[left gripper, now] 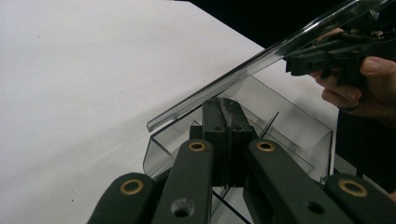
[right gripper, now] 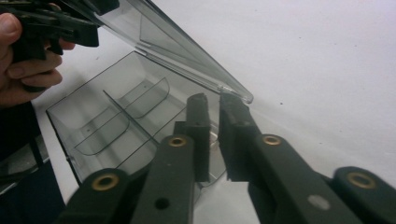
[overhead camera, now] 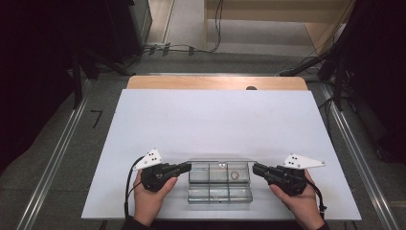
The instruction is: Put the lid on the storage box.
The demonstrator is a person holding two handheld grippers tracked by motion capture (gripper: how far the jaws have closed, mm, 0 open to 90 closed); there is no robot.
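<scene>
Clear plastic compartment box (overhead camera: 220,184) is sitting btwn both grippers, lid (left gripper: 261,58) tilting up. Left gripper (overhead camera: 187,166) is pressing together at box's left wall; right gripper (overhead camera: 255,167), slightly spread, is straddling lid's corner.

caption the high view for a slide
Two handheld grippers flank a clear compartment box with raised lid on a white table.

In the high view a small round thing (overhead camera: 234,175) inside the clear compartment box (overhead camera: 220,184) is too small to identify, and both forearms are cut off by the bottom edge. In the left gripper view the raised lid (left gripper: 261,58) runs out past the top right corner, and the box's near end is hidden behind the jaws.
</scene>
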